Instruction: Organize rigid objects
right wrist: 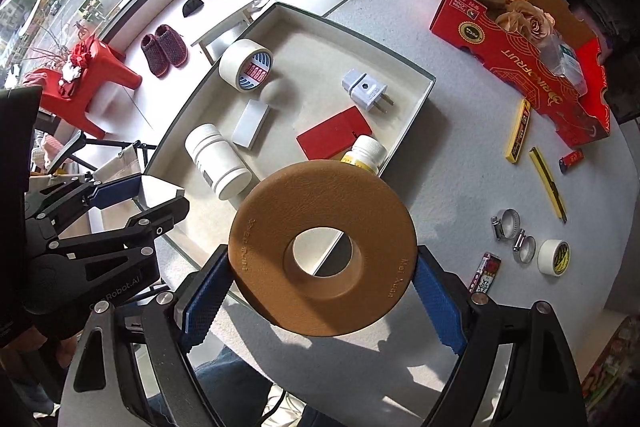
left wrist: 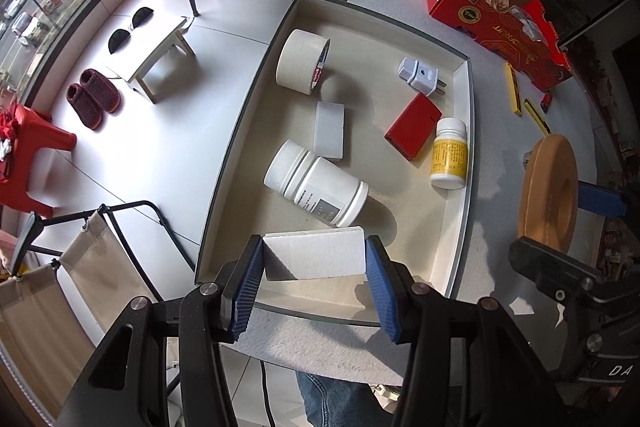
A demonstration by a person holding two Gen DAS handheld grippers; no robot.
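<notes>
Grippers both loaded: left gripper [left wrist: 316,281] clamps a white block [left wrist: 316,257] above the tray [left wrist: 460,187] at 6 o'clock; right gripper [right wrist: 320,291], spread wide, grips a brown ring [right wrist: 320,223]. Tray holds 2 bottles [left wrist: 316,183], 1 tape roll [left wrist: 302,61], 1 plug [left wrist: 420,75], 1 red case [left wrist: 412,131].

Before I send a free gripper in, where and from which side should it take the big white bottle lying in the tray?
Grip the big white bottle across its round body, between the ribbed cap and the base, coming straight down from above. It lies on its side on the tray floor, so its curved flanks are exposed. The flat white block sits close by the cap end, so staying mid-body probably gives the fingers more room.
</notes>
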